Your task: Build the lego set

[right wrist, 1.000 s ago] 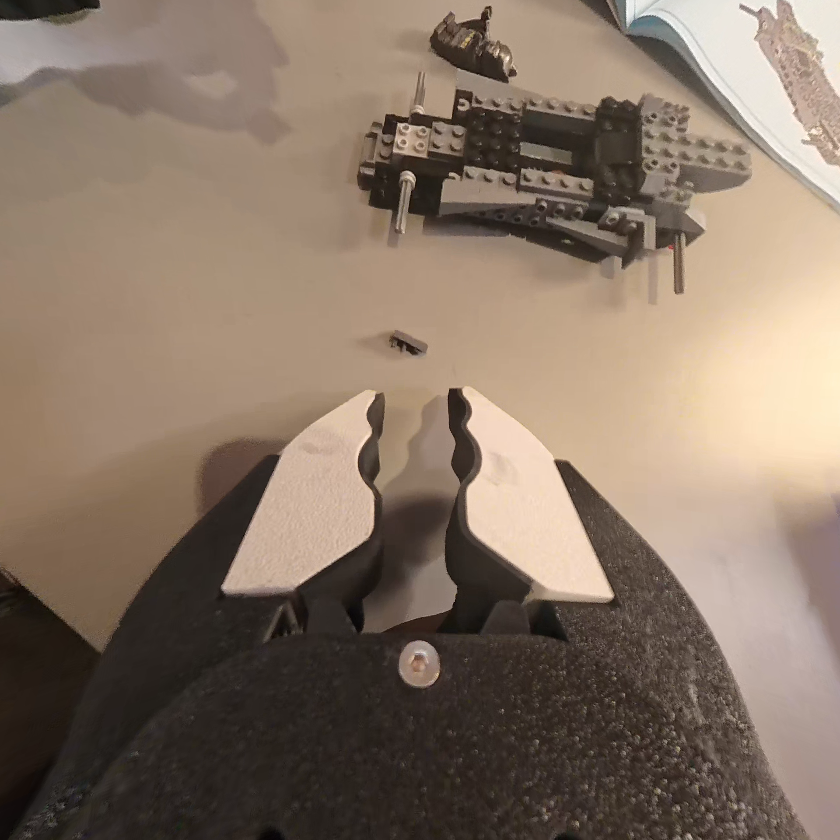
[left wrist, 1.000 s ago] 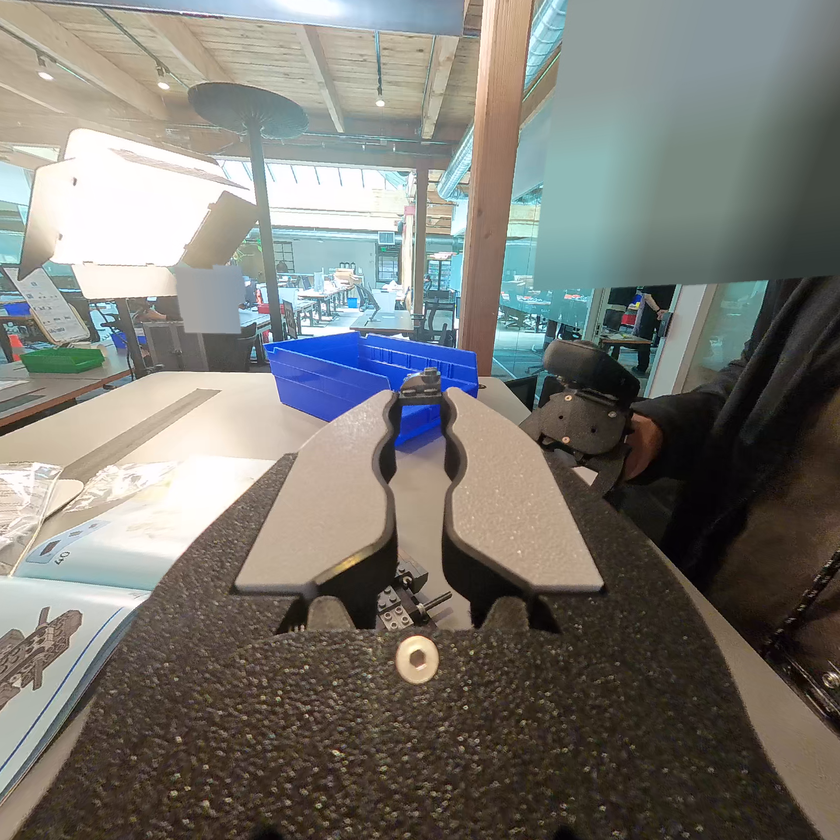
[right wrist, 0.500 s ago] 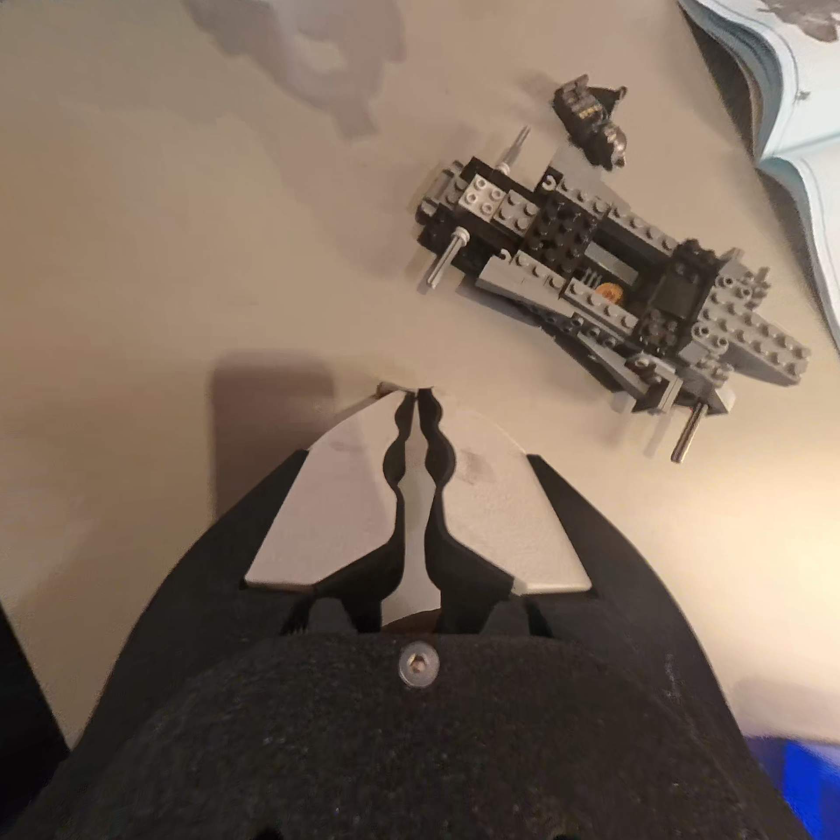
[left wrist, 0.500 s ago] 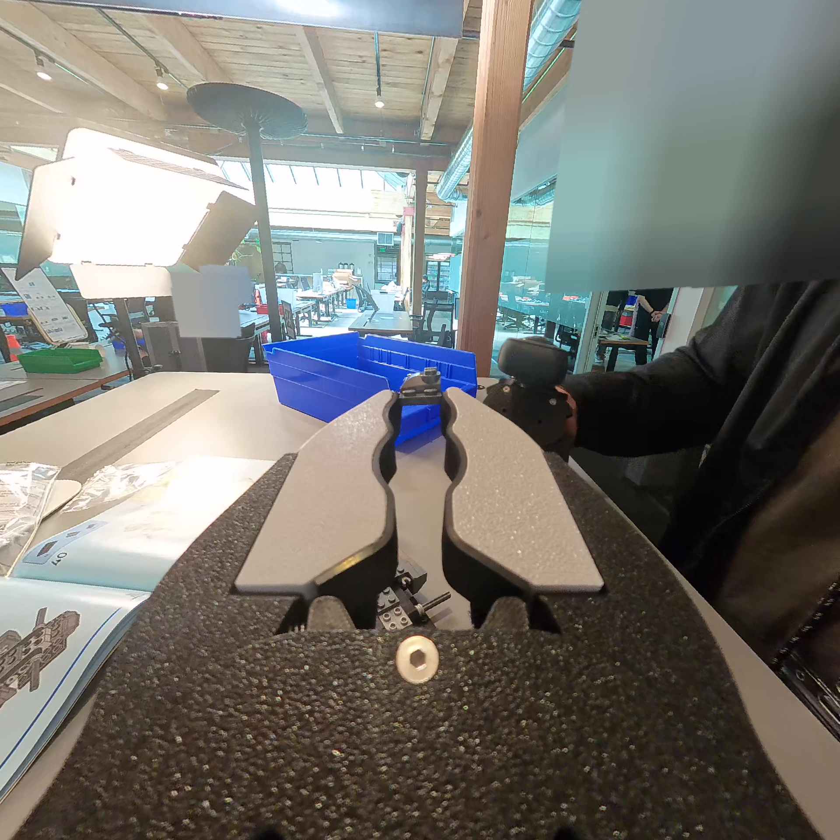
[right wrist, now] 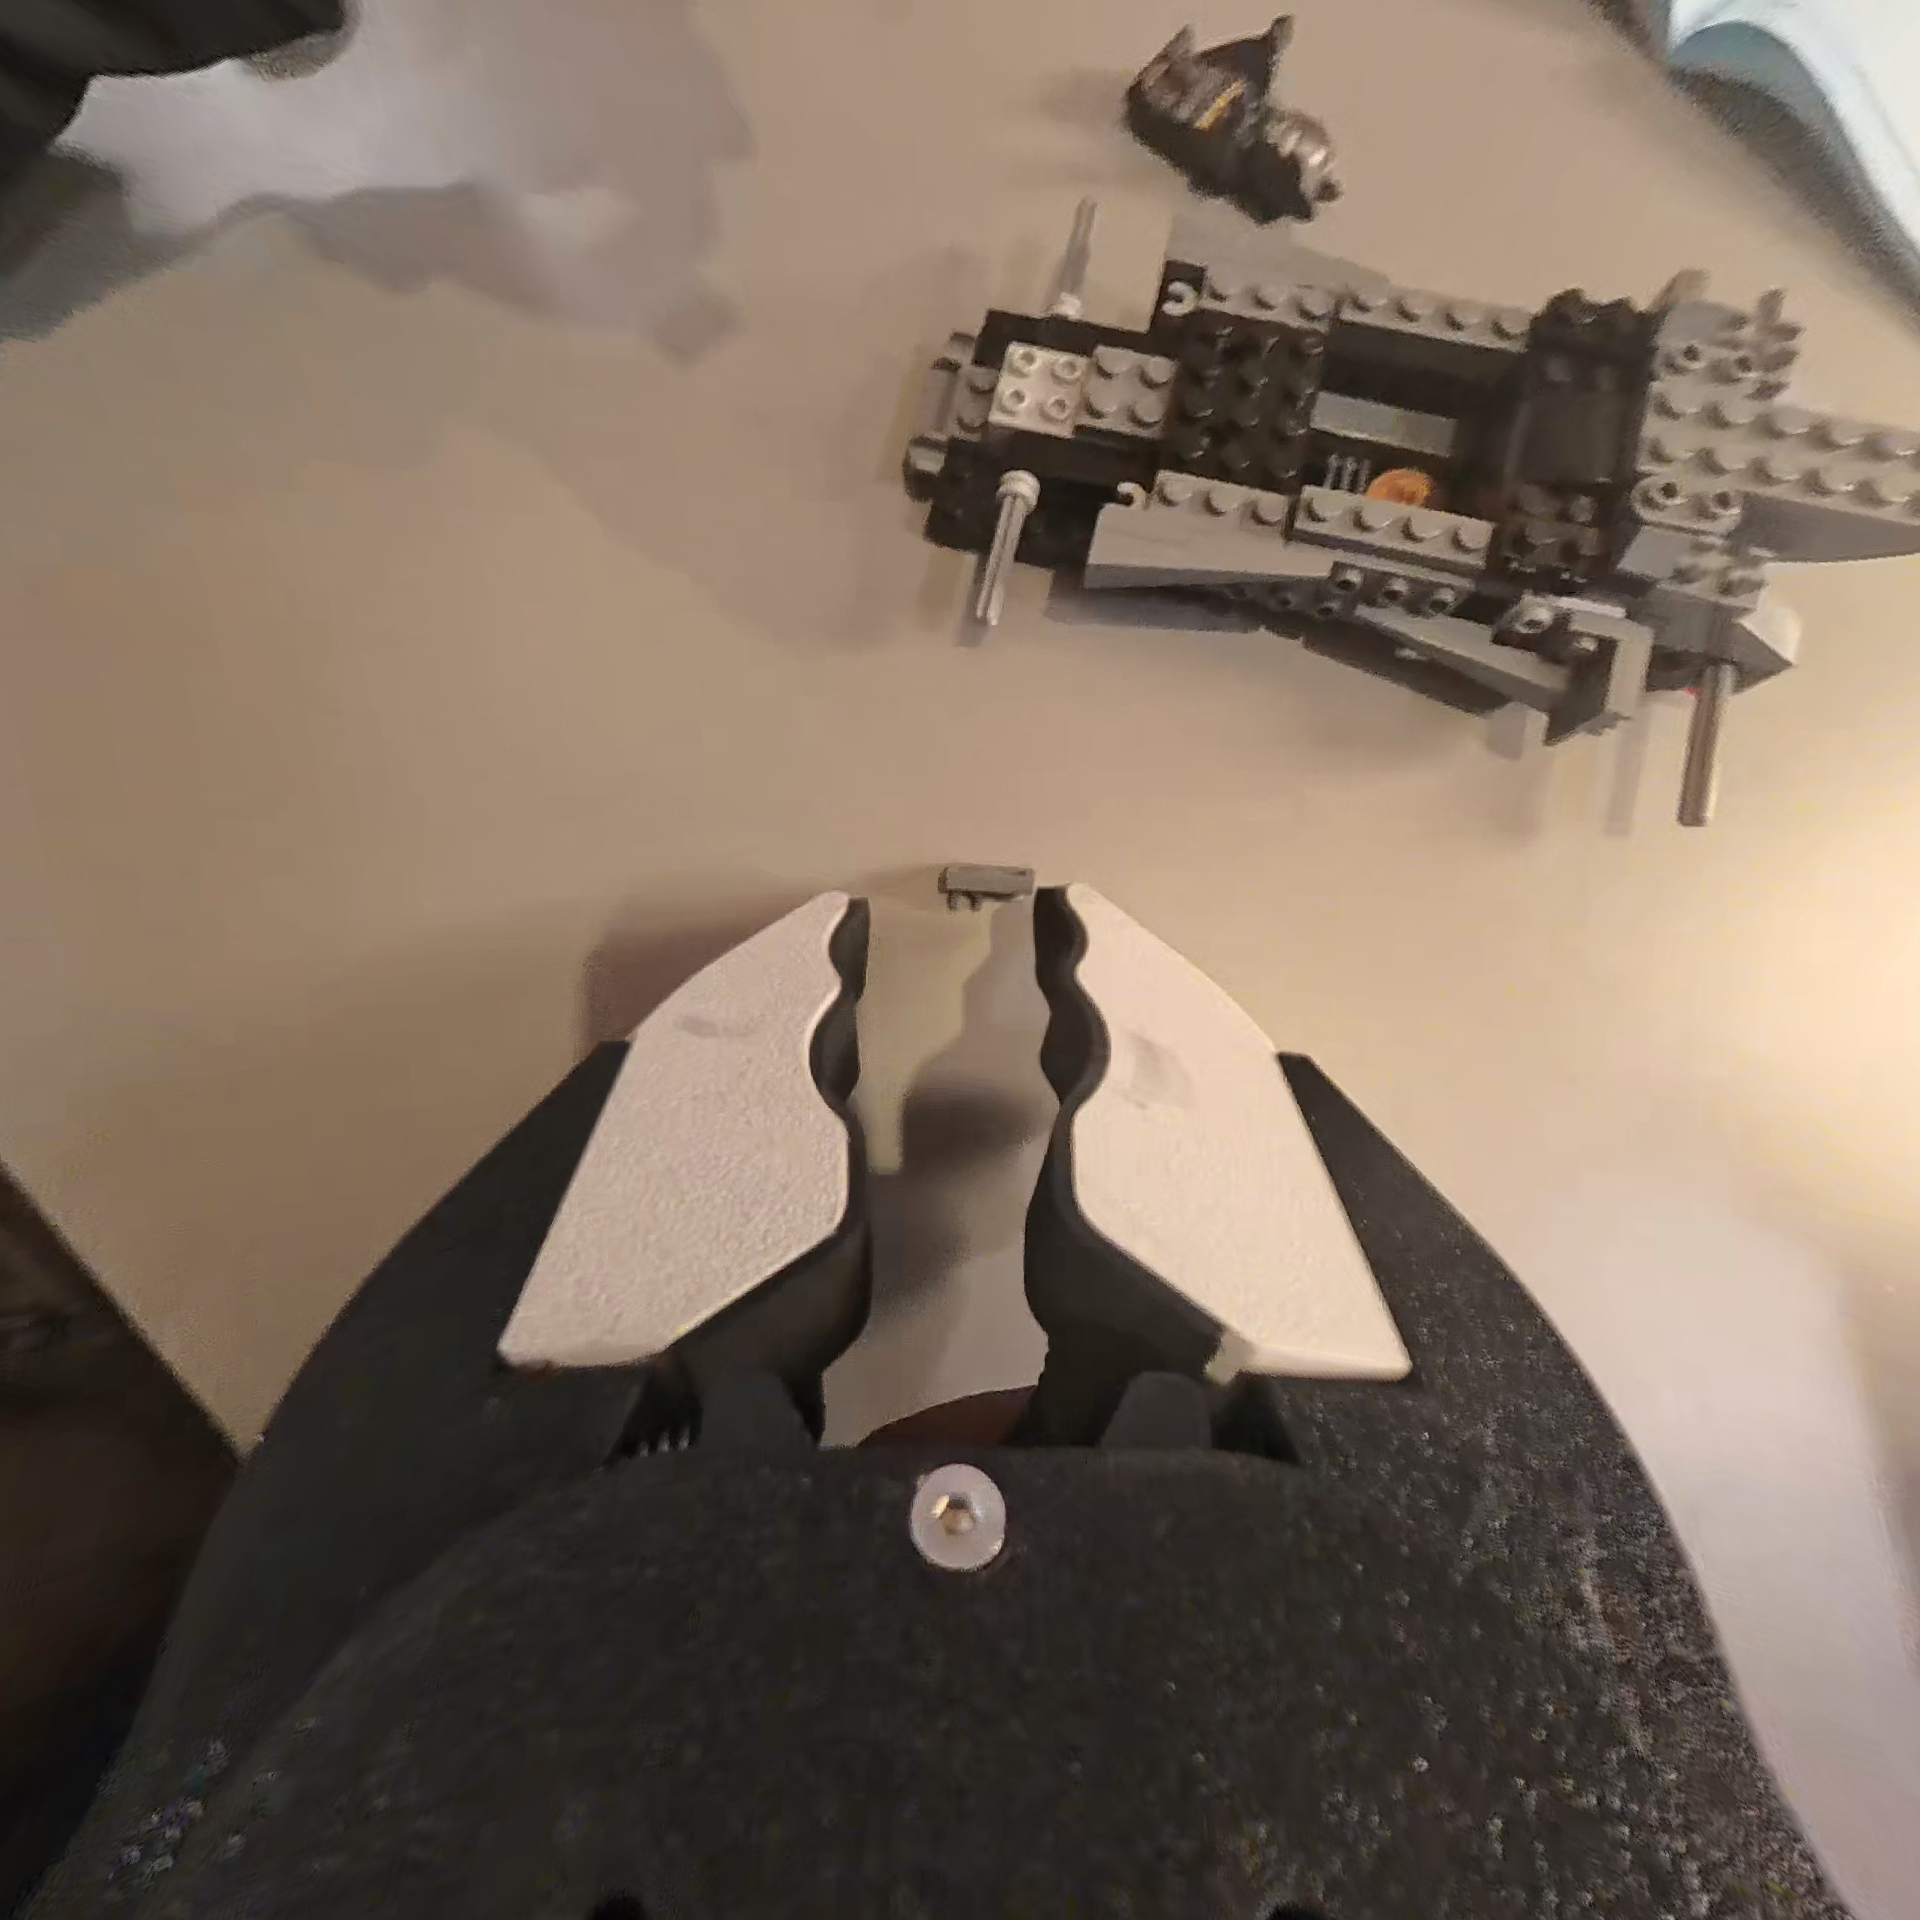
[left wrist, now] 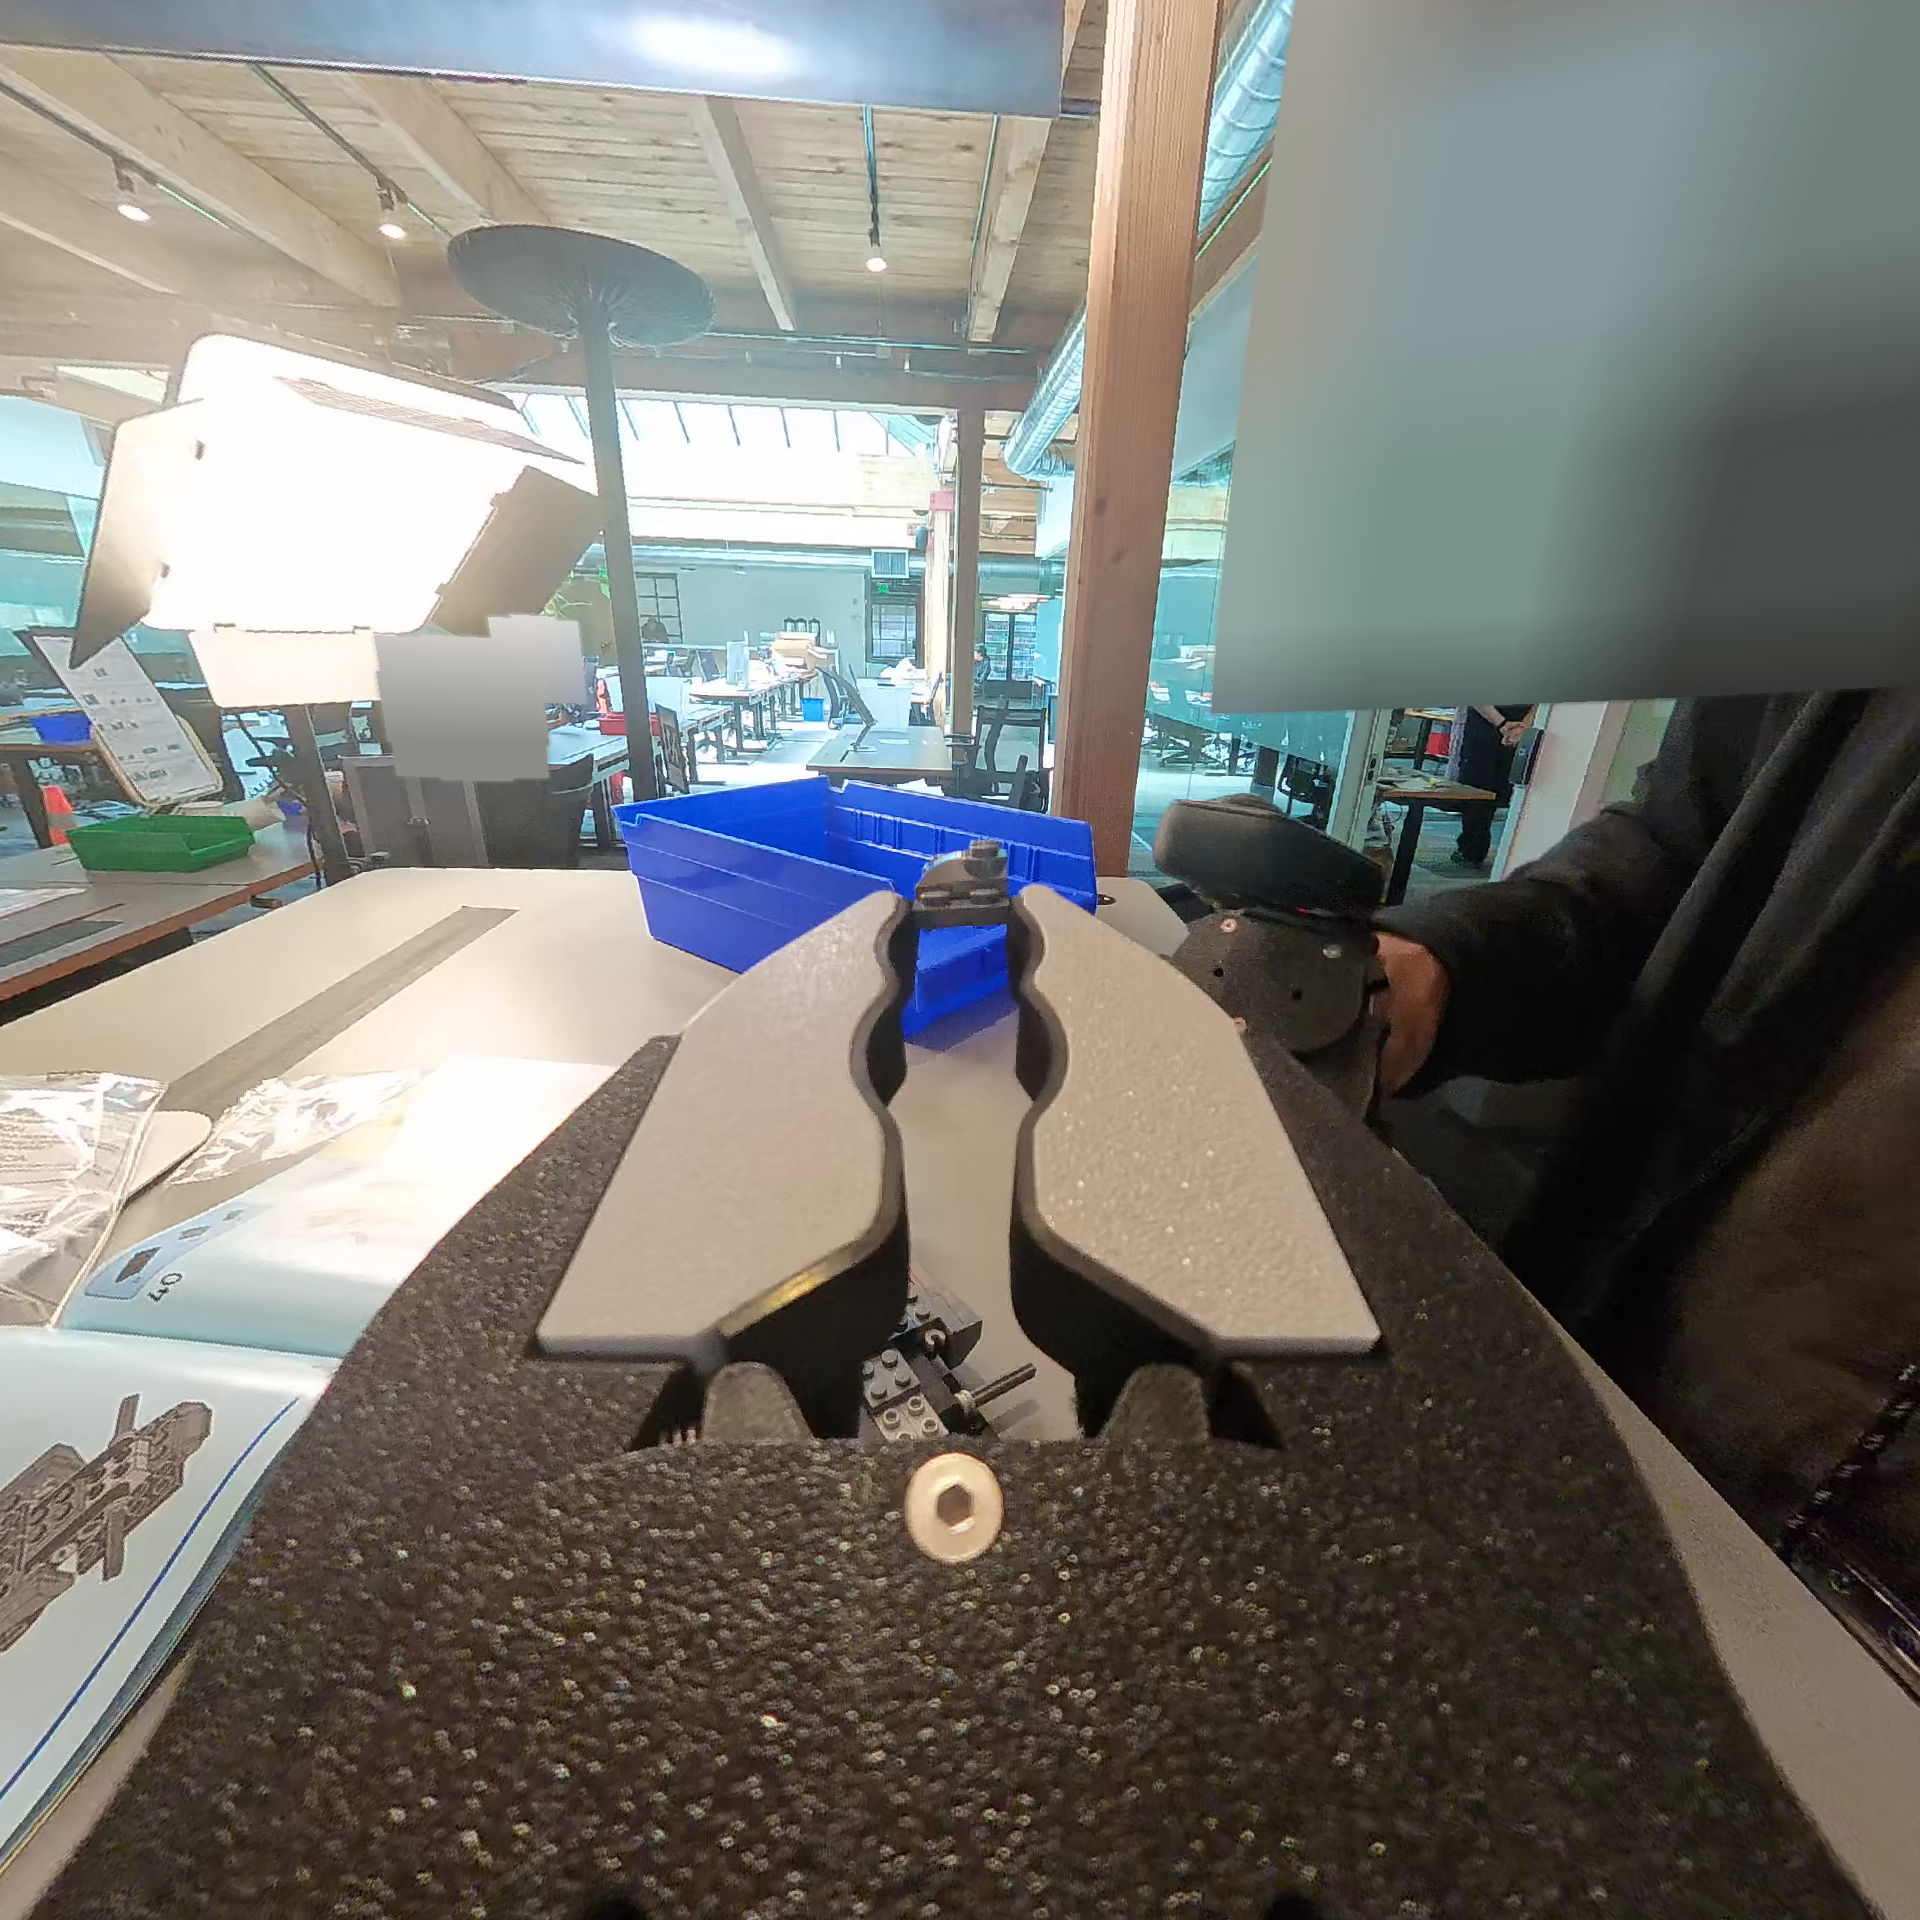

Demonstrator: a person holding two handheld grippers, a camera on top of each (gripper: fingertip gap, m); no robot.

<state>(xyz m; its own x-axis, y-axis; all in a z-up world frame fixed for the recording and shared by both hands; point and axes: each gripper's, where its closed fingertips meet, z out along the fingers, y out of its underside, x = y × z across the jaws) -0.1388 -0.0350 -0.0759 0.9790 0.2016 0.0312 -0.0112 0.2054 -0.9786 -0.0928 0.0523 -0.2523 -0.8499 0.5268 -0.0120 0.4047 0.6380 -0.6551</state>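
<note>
Pale counter (right wrist: 416,623): left gripper (left wrist: 961,914) fingers clamp a small dark grey brick piece (left wrist: 961,881); right gripper (right wrist: 951,914) fingers stand apart, a small grey plate (right wrist: 985,885) at their tips.

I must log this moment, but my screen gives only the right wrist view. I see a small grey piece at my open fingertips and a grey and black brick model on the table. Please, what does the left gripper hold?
Observer: The left gripper is shut on a small dark grey brick piece, pinched at the fingertips.
Operator: Where does it hang?
Observer: Above the table, in front of a blue plastic bin.
Operator: What lies at its left side?
Observer: An open instruction booklet and clear plastic bags.
Operator: Is my gripper visible there?
Observer: Yes, the right gripper shows beside the bin, held by a hand; its fingers are hidden.
</note>
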